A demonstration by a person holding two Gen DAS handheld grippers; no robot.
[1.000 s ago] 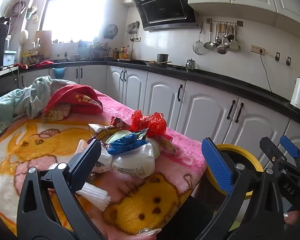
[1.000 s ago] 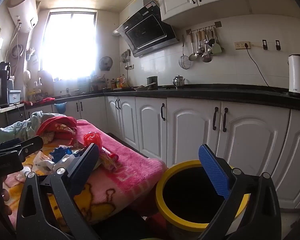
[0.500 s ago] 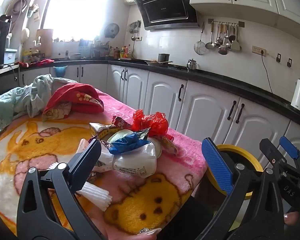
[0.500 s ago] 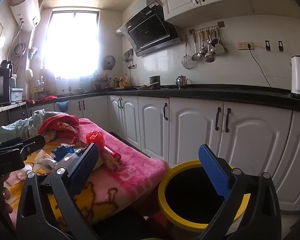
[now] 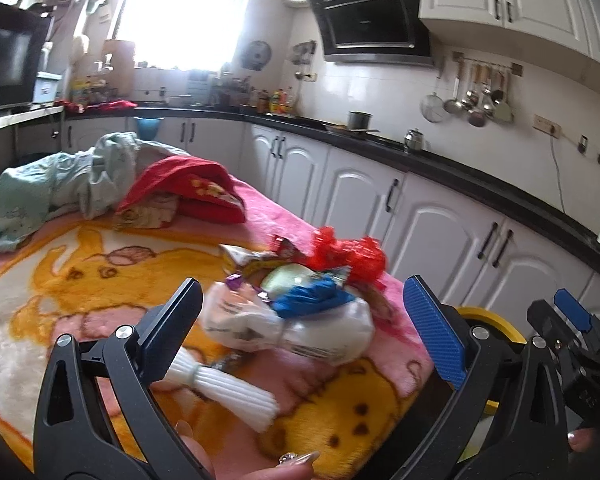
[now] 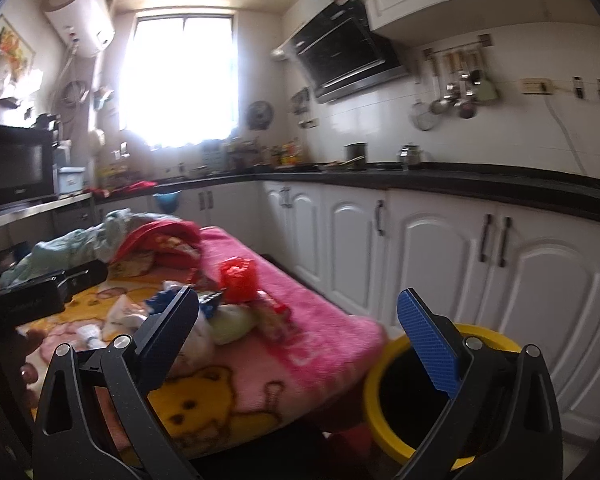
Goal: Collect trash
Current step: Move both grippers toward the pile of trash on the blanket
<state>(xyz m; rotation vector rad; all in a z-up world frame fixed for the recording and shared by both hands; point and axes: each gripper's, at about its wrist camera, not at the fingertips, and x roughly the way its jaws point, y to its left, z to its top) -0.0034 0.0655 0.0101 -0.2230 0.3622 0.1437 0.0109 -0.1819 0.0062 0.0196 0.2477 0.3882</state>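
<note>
Left gripper (image 5: pixel 300 320) has its jaws spread wide, nothing between them, hovering above the trash pile (image 5: pixel 300 300) on the pink and yellow blanket (image 5: pixel 60 280) covering the surface. Right gripper (image 6: pixel 296 332) is also spread wide and empty, off the blanket's corner, above the yellow-rimmed bin (image 6: pixel 384 412).

The pile sits near the blanket's right edge: a white plastic bag (image 5: pixel 324 336) in front, a crumpled blue wrapper (image 5: pixel 312 300) on top of it, a red plastic bag (image 5: pixel 352 256) behind, with snack wrappers (image 5: pixel 252 260) tucked among them. A bundle of white sticks (image 5: pixel 228 392) lies on the blanket just beside the left gripper's left finger, apart from the pile.

The bin stands on the floor just beside the surface's corner, in front of the white cabinets (image 6: pixel 440 260). Both views are motion-blurred. A heap of clothes (image 5: pixel 100 176) lies at the far end of the blanket, well apart from the trash.
</note>
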